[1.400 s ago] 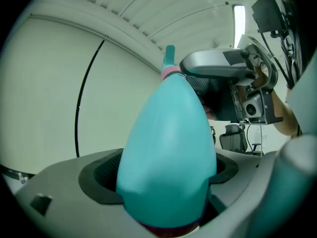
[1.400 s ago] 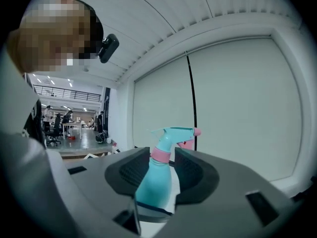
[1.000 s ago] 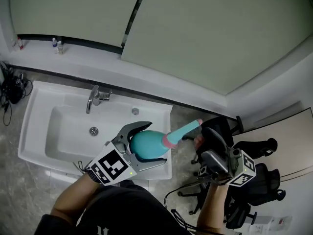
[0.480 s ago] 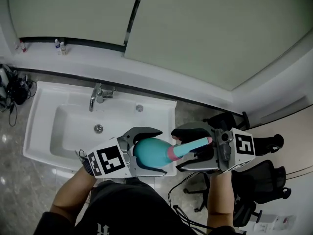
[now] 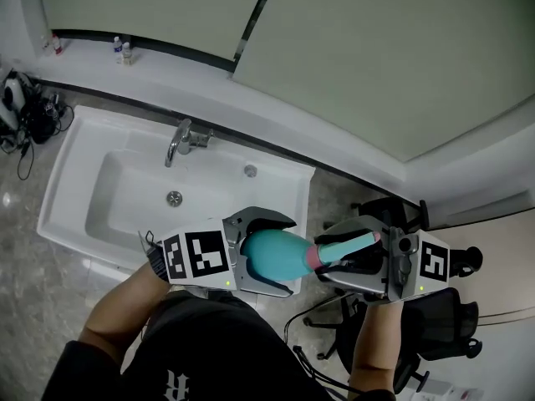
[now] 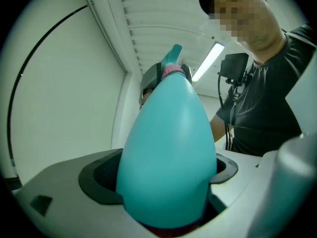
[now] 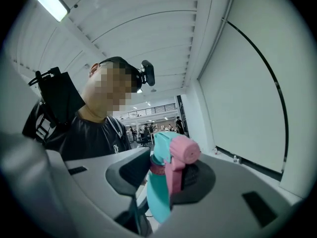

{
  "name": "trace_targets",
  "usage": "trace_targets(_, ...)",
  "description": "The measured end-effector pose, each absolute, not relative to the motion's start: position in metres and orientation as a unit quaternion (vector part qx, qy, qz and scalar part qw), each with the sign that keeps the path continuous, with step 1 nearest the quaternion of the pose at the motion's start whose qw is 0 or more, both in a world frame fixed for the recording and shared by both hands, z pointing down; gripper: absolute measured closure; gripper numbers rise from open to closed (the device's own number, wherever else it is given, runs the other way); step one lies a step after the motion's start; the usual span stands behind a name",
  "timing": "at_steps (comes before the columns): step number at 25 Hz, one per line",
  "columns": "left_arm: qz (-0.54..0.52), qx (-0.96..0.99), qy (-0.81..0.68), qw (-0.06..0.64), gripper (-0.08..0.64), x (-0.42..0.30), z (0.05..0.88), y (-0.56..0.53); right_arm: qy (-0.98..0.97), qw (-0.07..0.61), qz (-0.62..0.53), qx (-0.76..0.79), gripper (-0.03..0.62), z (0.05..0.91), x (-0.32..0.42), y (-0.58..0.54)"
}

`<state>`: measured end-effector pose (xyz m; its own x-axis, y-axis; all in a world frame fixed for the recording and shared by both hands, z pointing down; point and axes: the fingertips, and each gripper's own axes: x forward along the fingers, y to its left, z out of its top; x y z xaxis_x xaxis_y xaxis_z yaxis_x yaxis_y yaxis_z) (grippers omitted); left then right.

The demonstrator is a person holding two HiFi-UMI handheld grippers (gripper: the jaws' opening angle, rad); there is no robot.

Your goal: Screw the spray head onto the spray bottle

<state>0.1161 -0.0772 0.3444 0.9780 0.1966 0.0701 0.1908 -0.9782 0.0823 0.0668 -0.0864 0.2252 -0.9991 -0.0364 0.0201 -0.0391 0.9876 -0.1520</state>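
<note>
Here, one white sink (image 5: 84, 153) fills the left of the head view, with the person's dark shirt (image 5: 209, 349) below it; the white print on the shirt is cut off at the frame edge and cannot be read. Dark office chairs (image 5: 435, 307) stand at the right, their number unclear.

Two grippers meet level over the sink's near right corner, each bearing one cube of black-and-white square markers. The left gripper (image 5: 290, 256) (image 6: 163, 182) has its jaws clamped round the fat body of the one teal spray bottle (image 5: 272, 255) (image 6: 166, 148), which lies on its side with the neck towards the right gripper (image 5: 328, 256) (image 7: 166, 175). That gripper's jaws have just been closing and now press on the teal and pink spray head (image 5: 347, 246) (image 7: 171, 167) between them. The head sits on the bottle's neck at a pink collar (image 5: 315, 256); how far it is threaded cannot be told.

One chrome faucet (image 5: 184, 139) stands at the sink's back rim. Three small bottles (image 5: 122, 48) line the far ledge, their labels too small to read. One round drain (image 5: 174, 197) marks the basin floor.
</note>
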Motion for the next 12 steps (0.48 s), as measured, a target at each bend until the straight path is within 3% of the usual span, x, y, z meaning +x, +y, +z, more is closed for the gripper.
trace_targets(3,0.045,0.994,0.086,0.045,0.094,0.117,0.347,-0.082,-0.997,0.019,0.063,0.040,0.462,0.225,0.065,-0.091)
trace_targets(8,0.076,0.994,0.042,0.062,0.094,0.117,0.358,-0.098,-0.985,0.103,0.000,0.137,0.463,0.233,0.068,-0.104)
trace_targets(12,0.074,0.996,0.018,0.046,0.094,0.118,0.357,-0.102,-0.980,0.125,0.034,0.153,0.463,0.242,0.076,-0.105)
